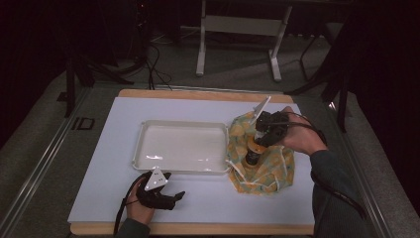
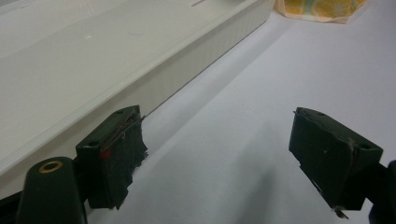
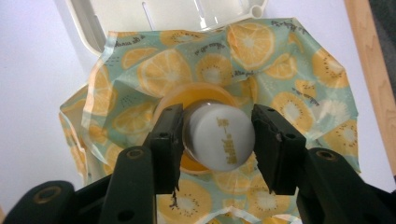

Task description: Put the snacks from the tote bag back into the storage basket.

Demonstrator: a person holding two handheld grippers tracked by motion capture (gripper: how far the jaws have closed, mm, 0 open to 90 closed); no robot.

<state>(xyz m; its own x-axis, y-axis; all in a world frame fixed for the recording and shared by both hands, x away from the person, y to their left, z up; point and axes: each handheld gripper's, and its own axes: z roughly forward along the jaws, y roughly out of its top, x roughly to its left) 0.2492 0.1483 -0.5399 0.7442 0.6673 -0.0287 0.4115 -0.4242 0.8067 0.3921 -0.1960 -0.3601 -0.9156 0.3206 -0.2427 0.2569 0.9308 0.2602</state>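
Note:
A small bottle (image 1: 253,151) with an orange body and a white cap (image 3: 219,135) stands on a crumpled cloth (image 1: 277,168) printed with orange slices, right of the white tray (image 1: 141,148). My right gripper (image 1: 262,136) comes down on it from above. In the right gripper view my right gripper (image 3: 217,140) has a pad against each side of the cap, and the cloth (image 3: 289,60) spreads out beneath. My left gripper (image 1: 176,197) lies open on the table by the tray's near edge, with nothing between the jaws of the left gripper (image 2: 217,140).
The tray's wall (image 2: 187,70) runs just left of my left gripper, and a corner of the cloth (image 2: 322,9) lies beyond it. The tray's corner (image 3: 93,28) touches the cloth. The white mat (image 1: 99,163) ends at a wooden table edge (image 1: 198,229) in front.

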